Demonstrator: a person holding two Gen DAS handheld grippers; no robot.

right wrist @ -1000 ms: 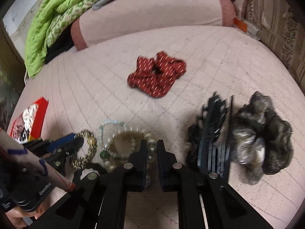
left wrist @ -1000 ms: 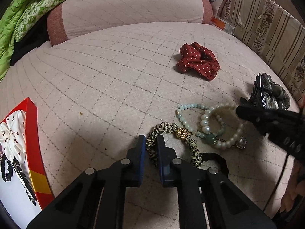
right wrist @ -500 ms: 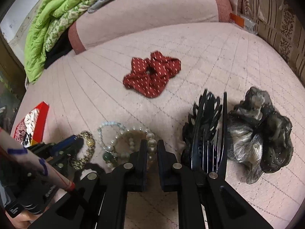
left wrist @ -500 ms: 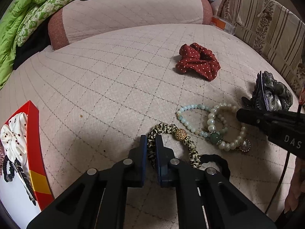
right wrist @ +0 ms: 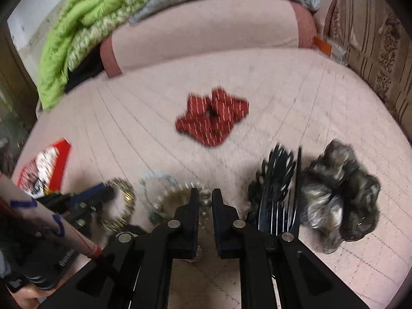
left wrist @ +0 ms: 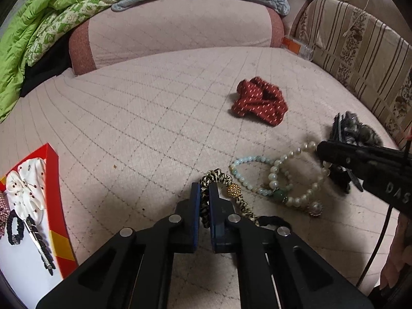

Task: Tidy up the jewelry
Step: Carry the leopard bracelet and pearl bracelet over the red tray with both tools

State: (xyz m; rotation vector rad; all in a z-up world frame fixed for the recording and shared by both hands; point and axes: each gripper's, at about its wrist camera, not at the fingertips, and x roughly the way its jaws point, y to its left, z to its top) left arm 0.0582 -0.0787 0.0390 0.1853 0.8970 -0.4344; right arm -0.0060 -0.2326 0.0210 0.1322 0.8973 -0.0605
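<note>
My left gripper [left wrist: 204, 193] is shut on a leopard-print hair tie with a gold bead [left wrist: 233, 190], lying on the pink quilted bed. Beside it lie a pale blue bead bracelet [left wrist: 246, 160] and a pearl bracelet [left wrist: 296, 200]. My right gripper [right wrist: 205, 198] is shut on the pearl bracelet [right wrist: 205, 204]; its view is blurred. A red box [left wrist: 55, 206] with hair accessories sits at the left and also shows in the right wrist view [right wrist: 55, 164].
A red dotted scrunchie [left wrist: 258, 103] lies farther back on the bed. A black hair claw [right wrist: 279, 185] and a grey-brown scrunchie [right wrist: 340, 195] lie to the right. A bolster pillow [left wrist: 180, 28], green quilt [left wrist: 33, 25] and striped cushion [left wrist: 360, 59] border the bed.
My left gripper has closed tighter on the leopard hair tie. My right gripper has moved in over the pearl bracelet and its view has tilted up and blurred.
</note>
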